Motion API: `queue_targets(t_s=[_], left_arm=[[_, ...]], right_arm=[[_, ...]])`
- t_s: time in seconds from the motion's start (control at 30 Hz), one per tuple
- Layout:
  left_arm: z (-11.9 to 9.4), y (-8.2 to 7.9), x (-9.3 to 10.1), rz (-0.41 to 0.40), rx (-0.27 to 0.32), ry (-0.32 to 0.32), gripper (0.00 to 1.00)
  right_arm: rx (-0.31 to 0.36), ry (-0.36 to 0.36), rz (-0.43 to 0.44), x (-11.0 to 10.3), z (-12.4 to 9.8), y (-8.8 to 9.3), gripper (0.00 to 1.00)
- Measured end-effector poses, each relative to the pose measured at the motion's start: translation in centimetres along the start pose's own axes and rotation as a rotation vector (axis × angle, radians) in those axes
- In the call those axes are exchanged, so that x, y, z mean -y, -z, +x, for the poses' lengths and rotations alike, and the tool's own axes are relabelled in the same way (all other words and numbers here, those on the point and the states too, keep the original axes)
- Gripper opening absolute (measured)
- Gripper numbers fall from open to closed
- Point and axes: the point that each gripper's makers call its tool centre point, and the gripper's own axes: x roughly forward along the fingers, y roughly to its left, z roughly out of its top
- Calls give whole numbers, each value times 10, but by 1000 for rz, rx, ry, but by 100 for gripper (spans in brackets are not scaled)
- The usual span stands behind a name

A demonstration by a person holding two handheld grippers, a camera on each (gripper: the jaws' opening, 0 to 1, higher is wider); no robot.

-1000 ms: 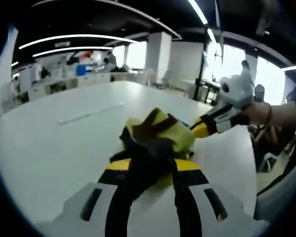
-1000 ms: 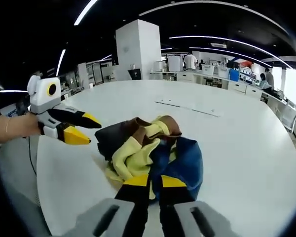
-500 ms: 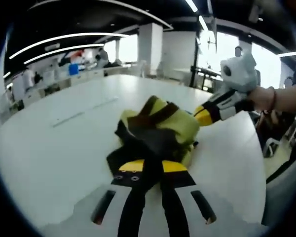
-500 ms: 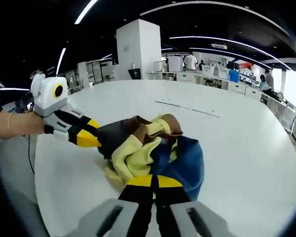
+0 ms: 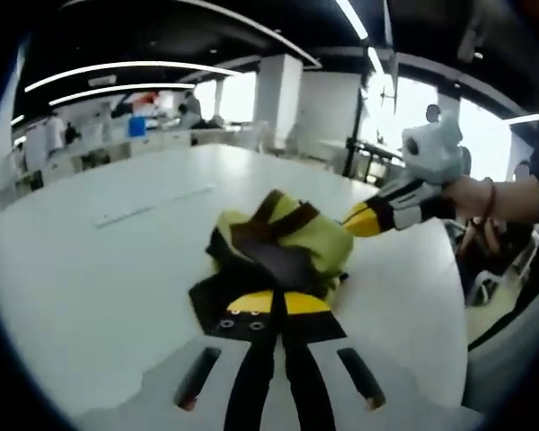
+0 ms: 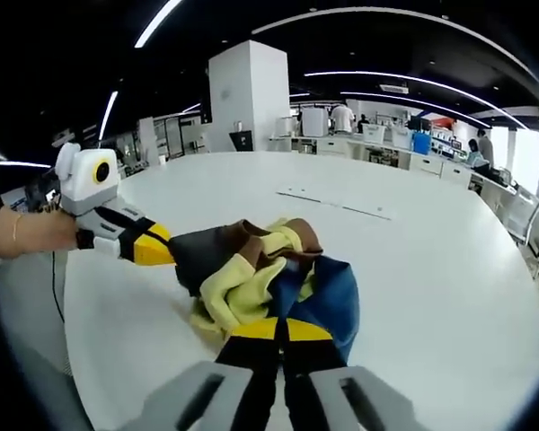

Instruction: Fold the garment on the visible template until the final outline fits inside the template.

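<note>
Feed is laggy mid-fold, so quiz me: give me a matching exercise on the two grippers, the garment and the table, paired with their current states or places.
Column 1:
1. left gripper
2. right gripper
3. garment
4. table

Column 2:
A. crumpled in a heap, yellow, brown and blue
B. shut on the garment's dark brown edge
C. white, bearing the heap
D. shut on the garment's blue and yellow part

Pairs: 1-B, 2-D, 3-A, 4-C

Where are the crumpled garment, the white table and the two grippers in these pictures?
garment [image 6: 251, 283]: right gripper view, pale yellow fold.
table [image 6: 431, 269]: right gripper view, bare top.
left gripper [image 5: 271, 303]: left gripper view, between its yellow tips.
right gripper [image 6: 281, 330]: right gripper view, between its yellow tips.
</note>
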Motion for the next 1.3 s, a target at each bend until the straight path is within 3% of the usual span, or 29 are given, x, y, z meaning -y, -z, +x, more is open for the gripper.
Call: queue_targets(t_s=[0.37, 0.63, 1.07, 1.3], left_arm=[[-23, -17, -4, 29, 20, -42, 0], [-45, -31, -17, -18, 52, -90, 0], [-75, -57, -32, 41, 85, -160, 0], [-83, -60, -43, 50, 75, -196, 0]], right_arm=[[31, 41, -5, 12, -17, -12, 0], [55, 35, 29, 20, -27, -25, 0], [99, 50, -9, 29, -45, -56, 0], [99, 73, -19, 38, -47, -63, 0]])
